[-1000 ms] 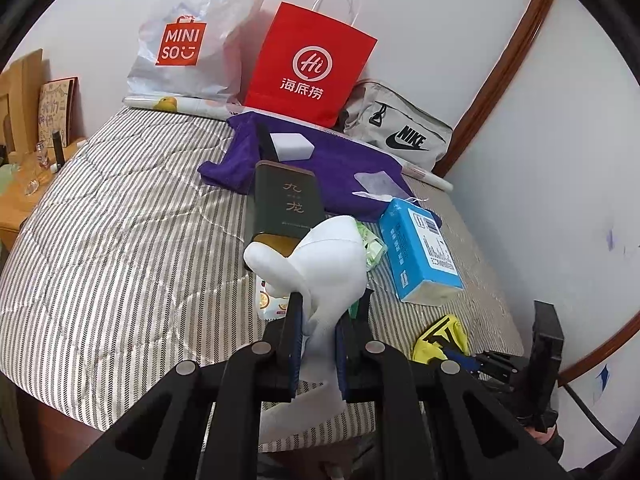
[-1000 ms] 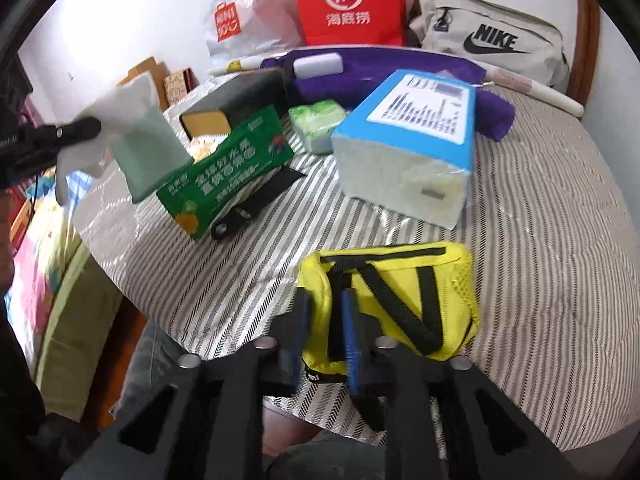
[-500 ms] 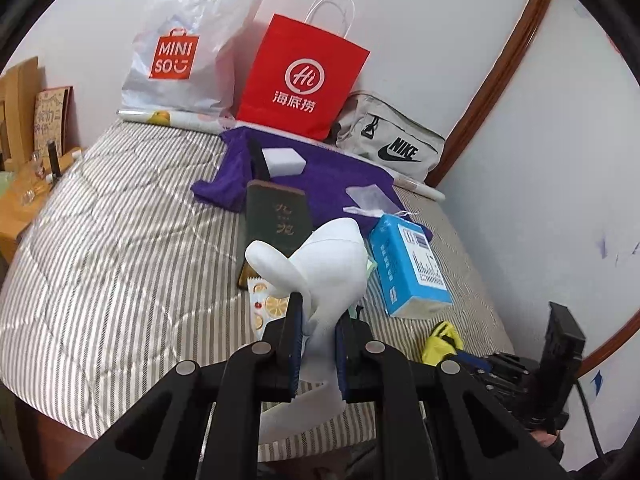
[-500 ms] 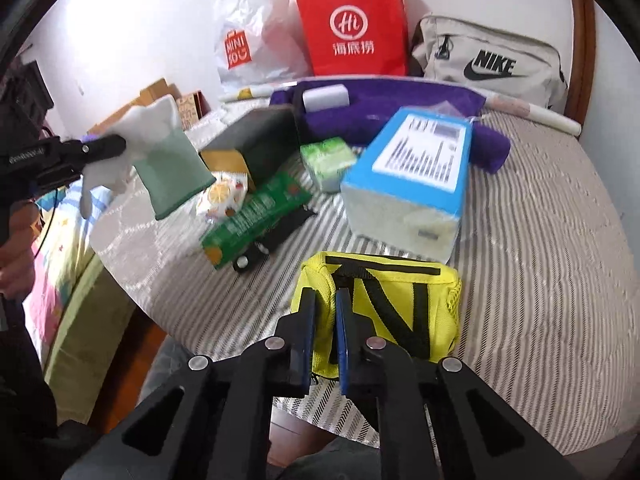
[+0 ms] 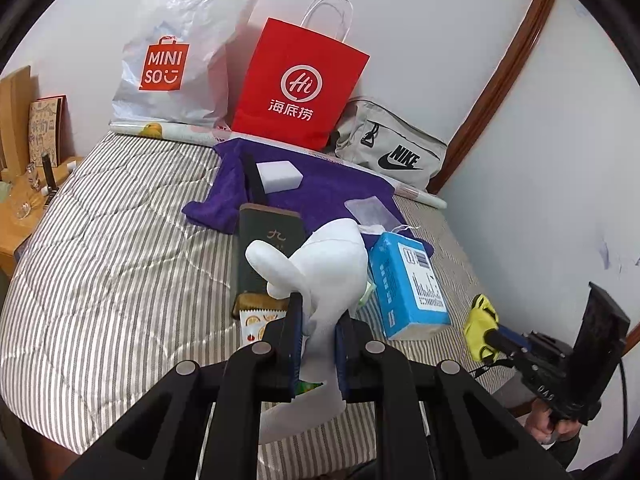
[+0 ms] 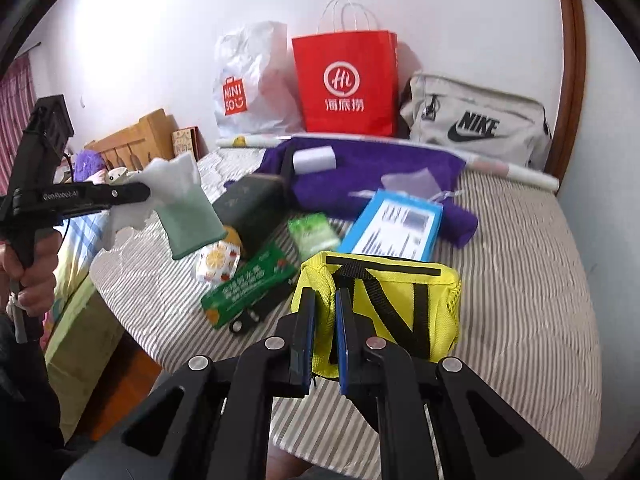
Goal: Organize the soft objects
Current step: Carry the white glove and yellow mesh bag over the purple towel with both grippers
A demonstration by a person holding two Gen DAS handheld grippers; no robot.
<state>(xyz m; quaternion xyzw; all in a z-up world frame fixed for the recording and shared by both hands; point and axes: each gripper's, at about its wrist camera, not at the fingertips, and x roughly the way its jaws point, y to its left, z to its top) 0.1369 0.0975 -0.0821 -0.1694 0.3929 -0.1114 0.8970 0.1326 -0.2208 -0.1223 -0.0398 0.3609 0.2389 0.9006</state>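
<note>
The print on the blue rectangular tissue pack (image 6: 394, 227) was smeared beyond reading in the right wrist view. The white soft plush toy (image 5: 320, 272) hid part of the dark green book (image 5: 269, 248) behind it and covered the small green packet at its right side in the left wrist view. The plush's lower end ran down behind the black gripper frame. Small objects on the wooden side table (image 5: 28, 204) were too tiny to identify.
</note>
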